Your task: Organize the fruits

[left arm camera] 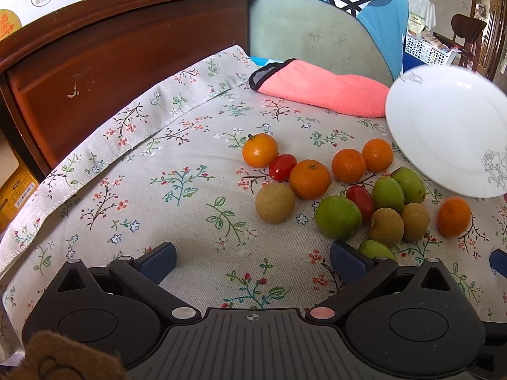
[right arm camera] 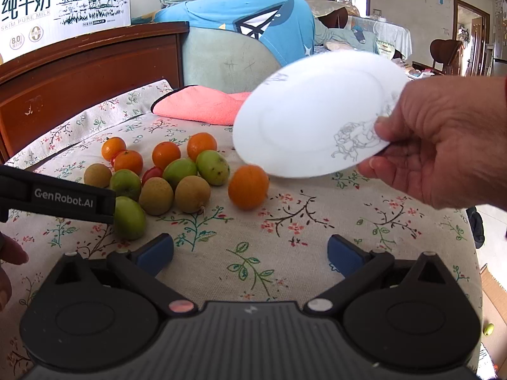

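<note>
A pile of small fruit lies on the floral tablecloth (left arm camera: pixel 177 196): several oranges (left arm camera: pixel 309 178), two red cherry tomatoes (left arm camera: pixel 282 166), green jujubes (left arm camera: pixel 337 217) and brown longans (left arm camera: pixel 275 202). One orange (right arm camera: pixel 248 186) sits apart to the right. A bare hand (right arm camera: pixel 443 145) holds a white plate (right arm camera: pixel 313 117) tilted in the air above the cloth, right of the pile. My left gripper (left arm camera: pixel 253 261) is open, low over the cloth in front of the pile. My right gripper (right arm camera: pixel 250 253) is open over bare cloth, right of the fruit. Neither holds anything.
A pink towel (left arm camera: pixel 320 87) lies at the back of the cloth against a grey-green cushion (left arm camera: pixel 317 34). A dark wooden headboard (left arm camera: pixel 126 50) with milk cartons (right arm camera: pixel 63 3) on it stands at the left. The cloth's edge drops off at the right (right arm camera: pixel 472 253).
</note>
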Available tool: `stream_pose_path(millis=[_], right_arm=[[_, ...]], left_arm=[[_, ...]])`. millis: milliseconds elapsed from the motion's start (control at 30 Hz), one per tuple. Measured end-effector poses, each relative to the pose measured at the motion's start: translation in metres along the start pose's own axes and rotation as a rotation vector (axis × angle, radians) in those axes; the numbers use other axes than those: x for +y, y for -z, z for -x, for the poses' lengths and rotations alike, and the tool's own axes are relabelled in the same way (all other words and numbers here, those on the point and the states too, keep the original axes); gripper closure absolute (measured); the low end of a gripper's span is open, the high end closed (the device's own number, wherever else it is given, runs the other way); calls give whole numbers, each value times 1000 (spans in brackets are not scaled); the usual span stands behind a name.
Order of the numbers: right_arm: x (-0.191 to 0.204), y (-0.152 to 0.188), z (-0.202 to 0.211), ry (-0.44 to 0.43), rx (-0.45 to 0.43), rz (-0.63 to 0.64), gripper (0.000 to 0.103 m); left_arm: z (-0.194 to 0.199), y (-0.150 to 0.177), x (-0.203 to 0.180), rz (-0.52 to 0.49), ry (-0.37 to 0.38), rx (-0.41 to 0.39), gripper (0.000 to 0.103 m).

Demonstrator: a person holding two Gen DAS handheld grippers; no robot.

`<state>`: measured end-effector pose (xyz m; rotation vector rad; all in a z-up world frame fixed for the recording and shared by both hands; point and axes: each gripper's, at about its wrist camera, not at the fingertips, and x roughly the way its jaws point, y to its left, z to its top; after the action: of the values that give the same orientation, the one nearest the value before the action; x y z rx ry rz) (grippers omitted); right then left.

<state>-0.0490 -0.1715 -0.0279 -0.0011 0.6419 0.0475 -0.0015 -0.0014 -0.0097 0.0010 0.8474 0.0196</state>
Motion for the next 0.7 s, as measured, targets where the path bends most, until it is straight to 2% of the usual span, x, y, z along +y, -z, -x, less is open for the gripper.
stream_pose_path(millis=[333,700], right_arm=[[0,0,0,0,0,0,1],[0,0,0,0,0,-1,1]], left_arm=[[0,0,0,1,1,6,0],[0,-5,0,-3,5,56,0]])
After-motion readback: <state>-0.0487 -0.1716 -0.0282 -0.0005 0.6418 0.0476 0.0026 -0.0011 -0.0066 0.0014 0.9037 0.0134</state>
